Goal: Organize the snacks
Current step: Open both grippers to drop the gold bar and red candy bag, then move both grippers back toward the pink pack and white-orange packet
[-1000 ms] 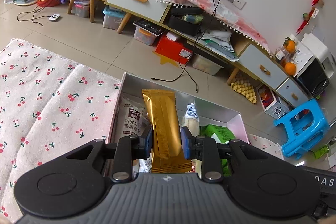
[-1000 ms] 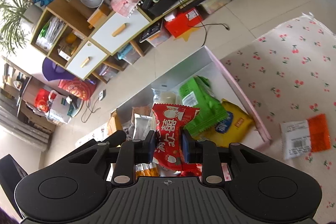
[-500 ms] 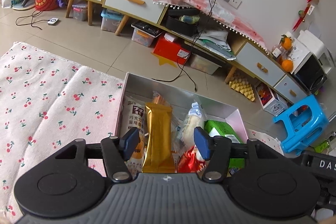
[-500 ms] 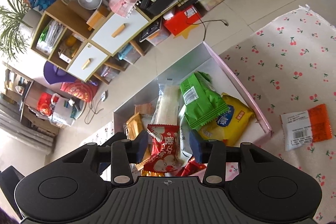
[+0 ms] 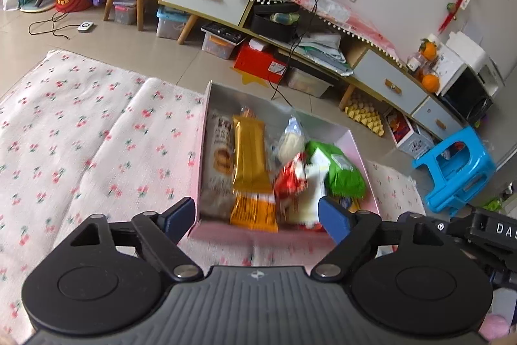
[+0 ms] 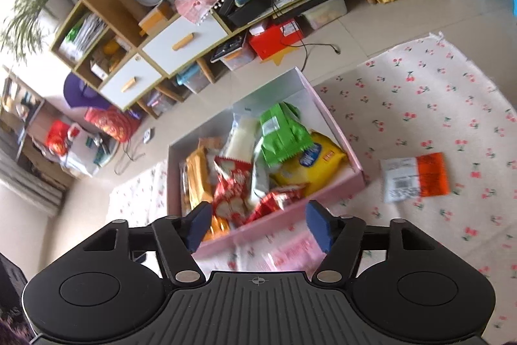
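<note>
Cherry-print cloth (image 5: 80,134), spread on tiled floor, carrying all below. Pink-rimmed box (image 6: 339,131), at cloth's far edge, holding most snacks: yellow biscuit bag (image 6: 318,164) at right wall, green packet (image 5: 342,170) beside it, gold wafer bar (image 5: 250,164) lengthwise near left wall, red-and-white candy packet (image 6: 231,183) toward near wall. Left gripper (image 5: 257,214): jaws just been opening, spread wide, nothing between, gold bar released into box. Right gripper (image 6: 257,227): jaws likewise just been opening, empty, red packet dropped. Orange-and-white packet (image 6: 415,178), loose on cloth just right of box, seen from right wrist only; apparently last item outstanding. Blue stool (image 5: 452,170) clearest from left wrist. Task judged nearly complete.
</note>
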Motion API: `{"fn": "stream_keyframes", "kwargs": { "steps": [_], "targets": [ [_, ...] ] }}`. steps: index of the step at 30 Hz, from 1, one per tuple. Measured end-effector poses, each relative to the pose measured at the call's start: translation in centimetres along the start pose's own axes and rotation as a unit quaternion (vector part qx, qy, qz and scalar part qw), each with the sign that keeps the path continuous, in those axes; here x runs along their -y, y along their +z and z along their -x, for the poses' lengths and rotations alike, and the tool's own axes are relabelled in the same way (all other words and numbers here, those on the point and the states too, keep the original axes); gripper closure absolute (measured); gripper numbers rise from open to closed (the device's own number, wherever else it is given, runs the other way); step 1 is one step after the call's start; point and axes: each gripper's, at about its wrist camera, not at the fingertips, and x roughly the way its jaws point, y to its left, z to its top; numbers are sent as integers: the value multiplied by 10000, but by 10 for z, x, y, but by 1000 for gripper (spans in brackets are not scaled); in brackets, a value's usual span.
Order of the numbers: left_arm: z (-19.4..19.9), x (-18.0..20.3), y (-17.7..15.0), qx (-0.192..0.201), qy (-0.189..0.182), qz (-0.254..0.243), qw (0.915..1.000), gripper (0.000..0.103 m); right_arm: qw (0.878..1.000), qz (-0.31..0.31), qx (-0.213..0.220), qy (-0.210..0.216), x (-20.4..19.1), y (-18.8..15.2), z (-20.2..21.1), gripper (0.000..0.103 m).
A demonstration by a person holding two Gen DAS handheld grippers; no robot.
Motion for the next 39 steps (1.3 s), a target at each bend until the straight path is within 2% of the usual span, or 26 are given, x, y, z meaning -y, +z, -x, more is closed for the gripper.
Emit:
{"fn": "stream_keyframes", "kwargs": {
  "steps": [7,12,15,21,25,30,34,39],
  "targets": [
    [16,7,-20,-45,-15,-500,9987,9,9992,375,-12,-106,0,-20,17,29],
    [13,12,-34,-116,49,-942,9955,6,9977,619,16,-283,4,-32,20,28],
    [7,12,-43,-175,79,-1073,9940,5,9963,764,79,-393,9,-38,21,20],
    [-5,12,-56,-256,244,-1279,9912,4,9931,989,114,-623,28,-47,11,18],
    [-8,14,-67,-272,101,-1516,9880,3,9892,1240,216,-752,38,-49,8,18],
    [-19,21,-83,-382,-144,-1922,9805,3,9830,1563,397,-876,53,-50,5,13],
    [-30,27,-96,-464,-303,-2414,9688,3,9787,1822,414,-853,68,-52,2,13],
    [-38,32,-104,-435,-473,-2667,9617,4,9717,2077,368,-1061,91,-54,-6,12]
  ]
}}
